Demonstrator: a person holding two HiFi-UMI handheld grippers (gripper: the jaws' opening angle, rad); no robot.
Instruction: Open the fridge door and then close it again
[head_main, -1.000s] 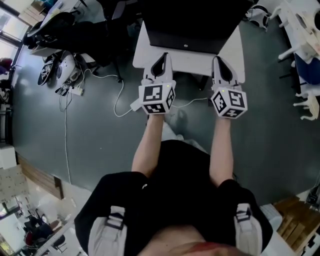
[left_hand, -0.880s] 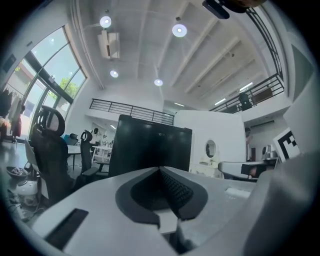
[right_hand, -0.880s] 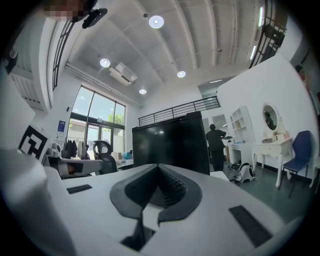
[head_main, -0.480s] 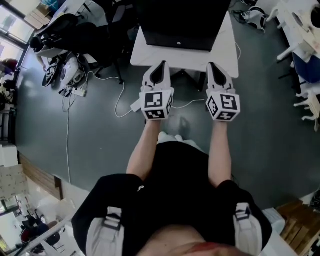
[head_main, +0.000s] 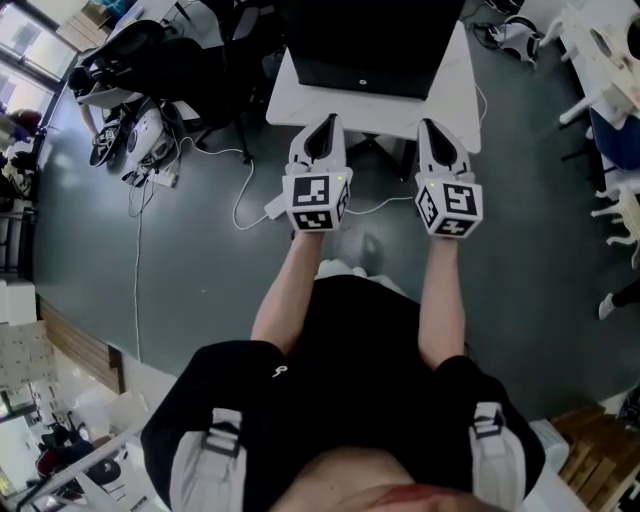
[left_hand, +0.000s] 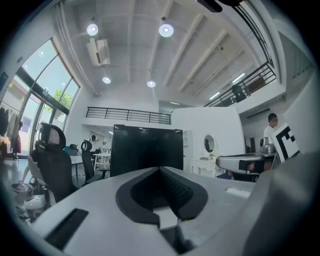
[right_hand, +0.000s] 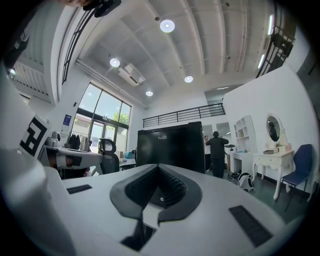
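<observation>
My left gripper (head_main: 323, 124) and right gripper (head_main: 434, 128), jaws together and empty, point level at the fridge (head_main: 370, 45). Its door looks shut, either awaiting opening or closed again.

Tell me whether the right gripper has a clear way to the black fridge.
Probably yes. The right gripper points at the fridge straight ahead, and nothing stands between them, though its jaws are shut.

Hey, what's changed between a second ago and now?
Very little: the left gripper and right gripper have drawn slightly closer together. Nothing was taken or released. Both remain shut and empty, pointing at the black fridge on the white table, its door closed.
</observation>
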